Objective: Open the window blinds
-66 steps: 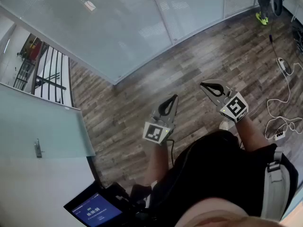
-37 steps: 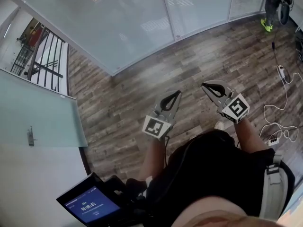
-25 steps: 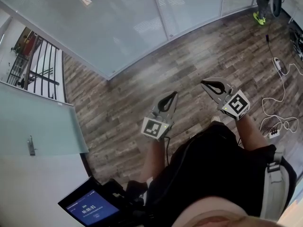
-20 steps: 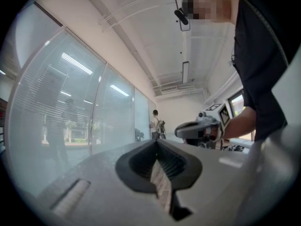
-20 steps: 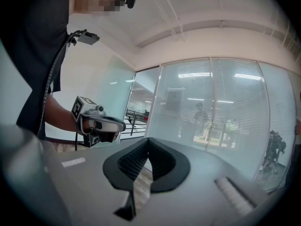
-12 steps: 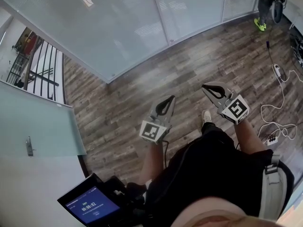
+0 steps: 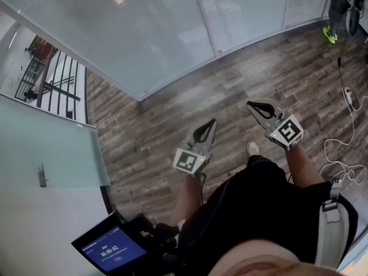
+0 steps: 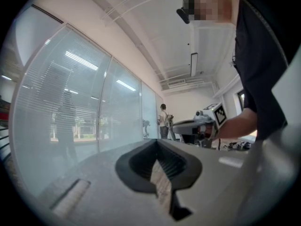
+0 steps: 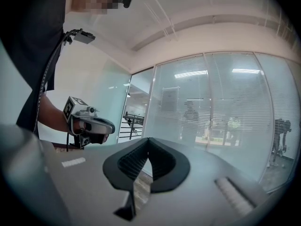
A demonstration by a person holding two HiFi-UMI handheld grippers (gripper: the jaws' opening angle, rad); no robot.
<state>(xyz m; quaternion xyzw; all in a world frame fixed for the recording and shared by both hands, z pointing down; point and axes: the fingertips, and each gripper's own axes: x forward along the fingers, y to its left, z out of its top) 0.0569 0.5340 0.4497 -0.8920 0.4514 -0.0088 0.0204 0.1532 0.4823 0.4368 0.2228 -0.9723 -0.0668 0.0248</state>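
Note:
The window blinds (image 7: 149, 27) are pale horizontal slats behind a curved wall of glass panels at the top of the head view; they also fill the background as blinds (image 8: 80, 112) and blinds (image 9: 221, 112). Both grippers are held out level over the wooden floor, well short of the glass. My left gripper (image 7: 212, 122) is shut and empty, its tips (image 8: 157, 143) meeting. My right gripper (image 7: 250, 104) is also shut with nothing between its jaws (image 9: 148, 140). Each gripper view shows the other gripper beside it.
A frosted door with a handle (image 7: 42, 175) stands at the left, a black railing (image 7: 54, 85) beyond it. Cables and a power strip (image 7: 348, 98) lie on the floor at the right. A person (image 7: 340, 4) stands far right. A tablet screen (image 7: 109, 249) hangs low left.
The person holding the grippers has stepped along the floor; a shoe now shows below the right gripper. Both grippers stay shut and side by side in front of the body.

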